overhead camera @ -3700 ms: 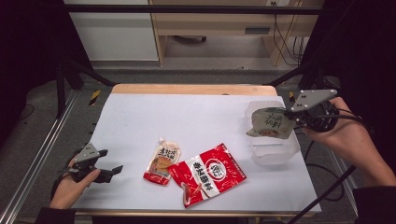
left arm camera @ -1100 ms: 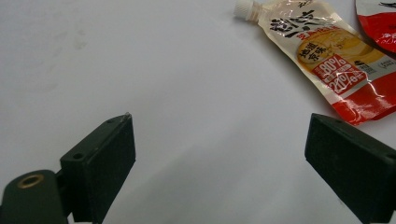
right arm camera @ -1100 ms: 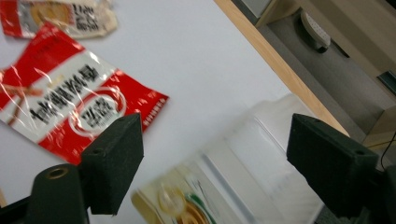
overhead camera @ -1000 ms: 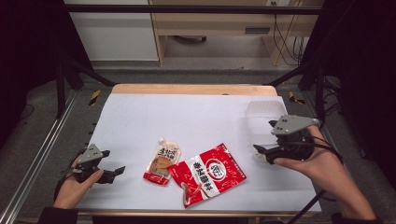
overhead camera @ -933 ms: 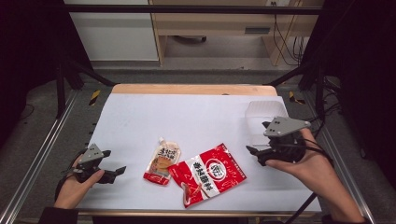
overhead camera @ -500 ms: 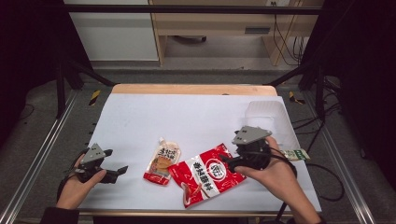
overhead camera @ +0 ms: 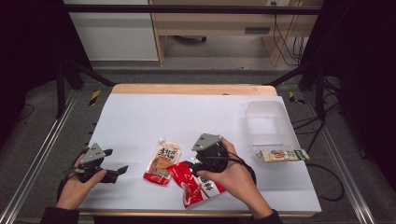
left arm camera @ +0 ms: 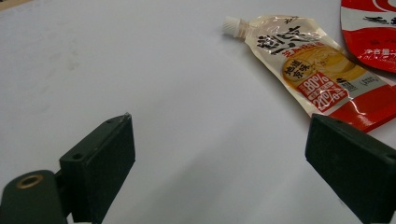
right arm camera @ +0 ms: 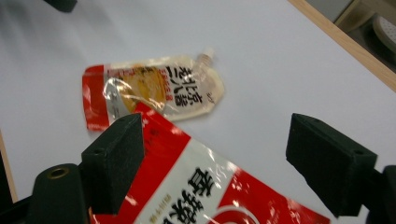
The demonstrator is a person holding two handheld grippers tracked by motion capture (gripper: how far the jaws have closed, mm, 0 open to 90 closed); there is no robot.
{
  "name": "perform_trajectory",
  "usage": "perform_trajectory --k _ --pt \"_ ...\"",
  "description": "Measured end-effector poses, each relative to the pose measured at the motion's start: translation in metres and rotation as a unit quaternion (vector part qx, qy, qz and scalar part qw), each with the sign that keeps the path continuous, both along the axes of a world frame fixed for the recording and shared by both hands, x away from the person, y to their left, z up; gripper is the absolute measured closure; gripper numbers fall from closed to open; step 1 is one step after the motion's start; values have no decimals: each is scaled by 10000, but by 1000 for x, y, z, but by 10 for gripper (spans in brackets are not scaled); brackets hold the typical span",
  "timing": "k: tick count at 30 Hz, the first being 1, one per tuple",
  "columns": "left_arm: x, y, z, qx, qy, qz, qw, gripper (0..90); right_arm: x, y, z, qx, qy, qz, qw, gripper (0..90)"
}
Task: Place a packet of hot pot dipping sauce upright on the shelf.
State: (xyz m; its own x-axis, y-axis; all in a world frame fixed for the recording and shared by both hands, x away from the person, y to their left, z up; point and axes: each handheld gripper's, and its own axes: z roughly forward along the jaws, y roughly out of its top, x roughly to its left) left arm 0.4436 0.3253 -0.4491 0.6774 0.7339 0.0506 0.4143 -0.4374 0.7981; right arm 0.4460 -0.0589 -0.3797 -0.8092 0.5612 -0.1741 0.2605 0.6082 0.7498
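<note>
The right tool (overhead camera: 190, 164) hangs just over the red bag (overhead camera: 198, 184), which lies flat on the white counter (overhead camera: 140, 116) near its front edge. Its two black jaws are wide apart and have just been closing a little, with nothing pinched between them; in the right gripper view the red bag (right arm camera: 219, 186) sits under and between the jaws, but they do not squeeze it.

The red bag looks light, thin and floppy. Its skin is shiny, so it may be slippery and slide out of a weak pinch. It will likely bend and droop when lifted. A good place to hold it seems to be an edge or a corner, where the flat seam is stiffer. Grabbing the puffy middle could crush what is inside.

The small pouch with a cap (overhead camera: 162, 162) lies just beside the red bag, and the red bag's corner seems to lie over the pouch's bottom end. A careless lift could drag the pouch along.

The left tool (overhead camera: 116, 172) rests near the left front of the counter, jaws apart and holding nothing.

A hand covers much of the red bag in the high view, so its full shape is hard to see. The clear box (overhead camera: 268, 121) at the right is faint, and I cannot tell if anything is in it. A green packet (overhead camera: 280, 155) lies near it.
</note>
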Motion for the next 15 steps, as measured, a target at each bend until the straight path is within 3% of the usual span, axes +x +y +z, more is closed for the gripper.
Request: perform_trajectory --k 6,8,12,15 --pt "1 0 1 4 -23 -1 10000 81 14 19 -11 135 55 -124 9998 244" --pt "1 -1 1 16 -32 -8 10000 82 20 23 -18 59 92 -212 9997 259" --pt "1 -2 3 15 -53 -34 10000 81 31 28 -28 56 324 -292 9990 292" --pt "0 -2 3 31 -101 -10 9999 81 39 30 -29 149 352 -363 9986 325"
